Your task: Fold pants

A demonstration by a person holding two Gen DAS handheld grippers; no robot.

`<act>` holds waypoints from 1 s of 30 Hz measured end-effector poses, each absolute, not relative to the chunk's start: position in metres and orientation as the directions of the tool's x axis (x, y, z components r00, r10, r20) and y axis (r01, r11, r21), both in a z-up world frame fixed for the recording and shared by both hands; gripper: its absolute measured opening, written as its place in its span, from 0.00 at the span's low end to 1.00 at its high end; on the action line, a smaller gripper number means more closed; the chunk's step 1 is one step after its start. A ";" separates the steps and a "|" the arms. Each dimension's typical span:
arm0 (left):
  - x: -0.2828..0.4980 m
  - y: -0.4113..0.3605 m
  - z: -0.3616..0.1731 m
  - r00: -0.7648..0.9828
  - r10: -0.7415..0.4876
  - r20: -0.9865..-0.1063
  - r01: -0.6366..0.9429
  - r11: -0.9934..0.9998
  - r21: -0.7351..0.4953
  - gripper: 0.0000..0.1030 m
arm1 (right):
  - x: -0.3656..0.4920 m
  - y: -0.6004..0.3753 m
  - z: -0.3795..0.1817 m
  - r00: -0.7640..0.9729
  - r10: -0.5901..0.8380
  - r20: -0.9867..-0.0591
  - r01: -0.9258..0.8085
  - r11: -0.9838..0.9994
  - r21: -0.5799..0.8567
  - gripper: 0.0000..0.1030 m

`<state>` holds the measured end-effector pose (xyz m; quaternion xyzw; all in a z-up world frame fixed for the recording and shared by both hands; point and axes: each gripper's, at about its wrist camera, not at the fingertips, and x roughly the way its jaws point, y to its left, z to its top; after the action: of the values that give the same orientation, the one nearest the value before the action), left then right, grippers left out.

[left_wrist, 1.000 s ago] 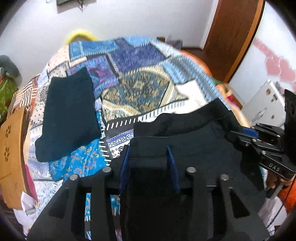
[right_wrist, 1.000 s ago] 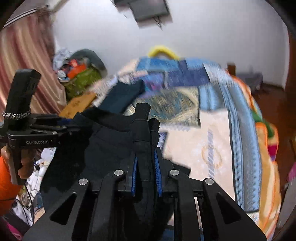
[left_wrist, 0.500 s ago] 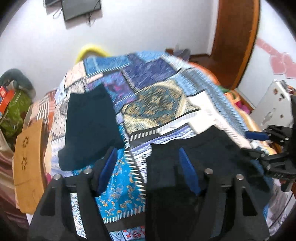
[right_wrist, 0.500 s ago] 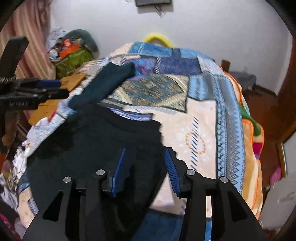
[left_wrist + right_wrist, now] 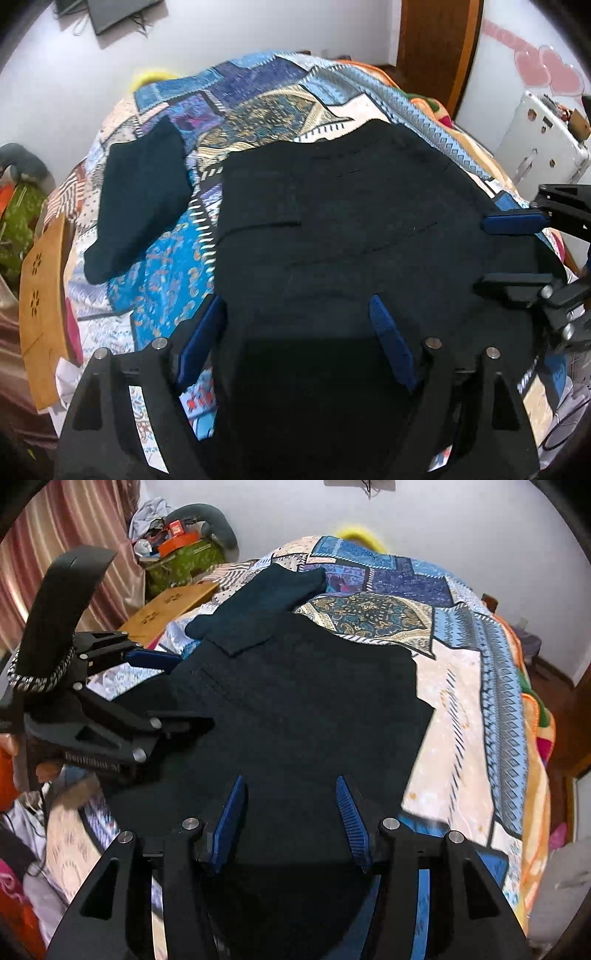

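One pair of black pants [image 5: 332, 229] lies spread flat on the bed [image 5: 255, 107], covering its near half in both wrist views. The cloth is matte and dark, with faint stitched seams and a short pocket slit; its far edge runs in a fairly straight line across the quilt.

Left gripper [image 5: 295, 339]: fingers spread wide, gripping nothing. The right blue pad sits over the pants; the left blue pad sits at the garment's left edge, beside the patterned quilt. Whether the pads touch the cloth cannot be told.

Right gripper [image 5: 291, 819]: fingers likewise spread apart and empty, both ribbed blue pads over the near part of the pants. In the left wrist view this gripper enters from the right edge, its pads parted above the garment's right side.

Second item: a folded dark teal garment [image 5: 140, 199] lies on the quilt just beyond the pants' left corner; in the right wrist view the two appear to touch or overlap.

Bedcover: patchwork quilt in blue, purple, gold and cream panels with geometric borders. A tan wooden board [image 5: 42, 314] with flower cut-outs stands at the bed's left side.
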<state>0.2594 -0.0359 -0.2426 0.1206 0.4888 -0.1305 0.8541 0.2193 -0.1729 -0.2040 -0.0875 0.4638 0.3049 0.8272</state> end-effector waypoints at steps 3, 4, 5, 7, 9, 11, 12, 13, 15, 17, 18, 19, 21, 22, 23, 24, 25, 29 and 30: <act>0.249 -0.025 -0.236 0.509 -0.080 -0.857 0.316 0.943 0.100 0.82 | 0.214 -0.185 -0.199 0.395 0.429 -0.812 -0.562 0.812 0.156 0.47; 0.246 -0.021 -0.235 0.514 -0.068 -0.855 0.309 0.944 0.111 0.82 | 0.212 -0.188 -0.198 0.399 0.431 -0.809 -0.552 0.818 0.163 0.47; 0.242 -0.017 -0.234 0.518 -0.060 -0.853 0.303 0.946 0.117 0.83 | 0.211 -0.192 -0.198 0.404 0.432 -0.806 -0.542 0.823 0.170 0.47; 0.234 -0.007 -0.233 0.524 -0.043 -0.850 0.286 0.950 0.128 0.83 | 0.208 -0.197 -0.196 0.418 0.429 -0.801 -0.519 0.837 0.177 0.47; 0.226 0.003 -0.231 0.532 -0.023 -0.847 0.263 0.955 0.139 0.83 | 0.205 -0.204 -0.195 0.431 0.418 -0.800 -0.495 0.850 0.178 0.50; 0.220 0.013 -0.227 0.539 -0.007 -0.842 0.241 0.959 0.146 0.83 | 0.204 -0.211 -0.195 0.438 0.419 -0.796 -0.475 0.859 0.191 0.54; 0.218 0.019 -0.225 0.546 0.010 -0.838 0.227 0.961 0.159 0.83 | 0.202 -0.215 -0.194 0.443 0.417 -0.793 -0.465 0.864 0.194 0.54; 0.216 0.023 -0.224 0.552 0.024 -0.833 0.215 0.962 0.170 0.83 | 0.201 -0.218 -0.194 0.450 0.409 -0.794 -0.456 0.870 0.190 0.54; 0.215 0.036 -0.219 0.560 0.038 -0.828 0.187 0.968 0.170 0.83 | 0.200 -0.223 -0.191 0.461 0.388 -0.798 -0.441 0.881 0.173 0.54; 0.217 0.047 -0.214 0.562 0.046 -0.826 0.156 0.975 0.160 0.83 | 0.201 -0.229 -0.188 0.475 0.373 -0.797 -0.428 0.889 0.161 0.54; 0.219 0.052 -0.212 0.561 0.041 -0.827 0.142 0.979 0.145 0.83 | 0.201 -0.231 -0.186 0.481 0.367 -0.796 -0.423 0.893 0.156 0.54; 0.223 0.056 -0.209 0.560 0.025 -0.828 0.133 0.984 0.120 0.83 | 0.202 -0.232 -0.183 0.486 0.366 -0.794 -0.420 0.894 0.154 0.54; 0.233 0.059 -0.205 0.549 -0.025 -0.835 0.126 0.991 0.053 0.84 | 0.204 -0.233 -0.179 0.493 0.376 -0.784 -0.421 0.892 0.164 0.54; 0.239 0.059 -0.206 0.536 -0.061 -0.842 0.129 0.992 0.011 0.84 | 0.206 -0.232 -0.179 0.496 0.381 -0.780 -0.418 0.892 0.170 0.55; 0.244 0.057 -0.207 0.522 -0.094 -0.848 0.135 0.990 -0.026 0.85 | 0.209 -0.230 -0.180 0.495 0.389 -0.777 -0.413 0.892 0.184 0.56; 0.253 0.053 -0.212 0.495 -0.135 -0.858 0.144 0.987 -0.072 0.86 | 0.211 -0.228 -0.182 0.490 0.399 -0.775 -0.411 0.890 0.198 0.60; 0.259 0.050 -0.216 0.475 -0.160 -0.866 0.149 0.984 -0.100 0.86 | 0.214 -0.227 -0.186 0.483 0.409 -0.774 -0.411 0.887 0.212 0.62; 0.290 0.036 -0.241 0.371 -0.225 -0.901 0.170 0.970 -0.173 0.86 | 0.231 -0.216 -0.208 0.430 0.430 -0.794 -0.401 0.879 0.259 0.62; 0.297 0.033 -0.246 0.348 -0.245 -0.905 0.174 0.965 -0.195 0.86 | 0.235 -0.216 -0.213 0.416 0.436 -0.798 -0.394 0.878 0.274 0.62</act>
<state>0.2971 0.0328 -0.2464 -0.0320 0.5566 -0.1276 0.8203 0.2351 -0.2158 -0.2126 0.0219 0.4808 0.2465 0.8412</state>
